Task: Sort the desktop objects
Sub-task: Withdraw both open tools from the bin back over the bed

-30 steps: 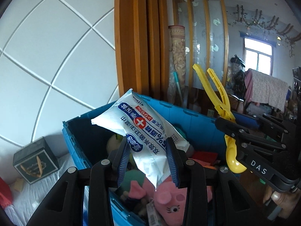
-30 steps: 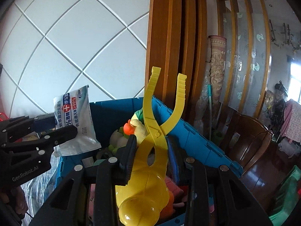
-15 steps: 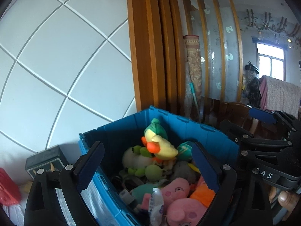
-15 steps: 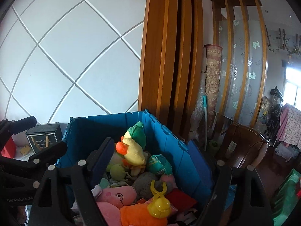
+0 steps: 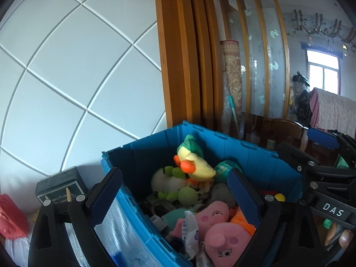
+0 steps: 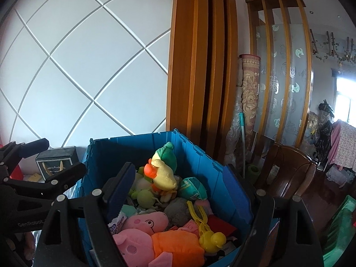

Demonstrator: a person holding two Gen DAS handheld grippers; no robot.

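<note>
A blue crate [image 5: 255, 155] [image 6: 124, 151] full of plush toys sits just below both grippers. My left gripper [image 5: 174, 173] hovers over its near left corner; its jaws are opening, with nothing between them. The white wipes pack [image 5: 189, 229] [image 6: 116, 221] lies in the crate beside a pink pig plush [image 5: 224, 240]. My right gripper [image 6: 178, 168] stands open and empty above the crate. The yellow duck-shaped tongs [image 6: 207, 231] rest on the toys by an orange plush. A yellow duck plush [image 6: 163, 171] with a green cap tops the pile.
A black gift box [image 5: 57, 184] stands left of the crate against the white panelled wall. A red object [image 5: 11, 218] is at the far left. A wooden pillar [image 6: 200, 66] rises behind the crate; a wooden chair [image 6: 287, 171] and a green item [image 6: 340, 227] are on the right.
Both grippers opened. The wipes pack left the left jaws and the yellow tongs left the right jaws; both now lie in the crate. The grippers drew slightly up and away.
</note>
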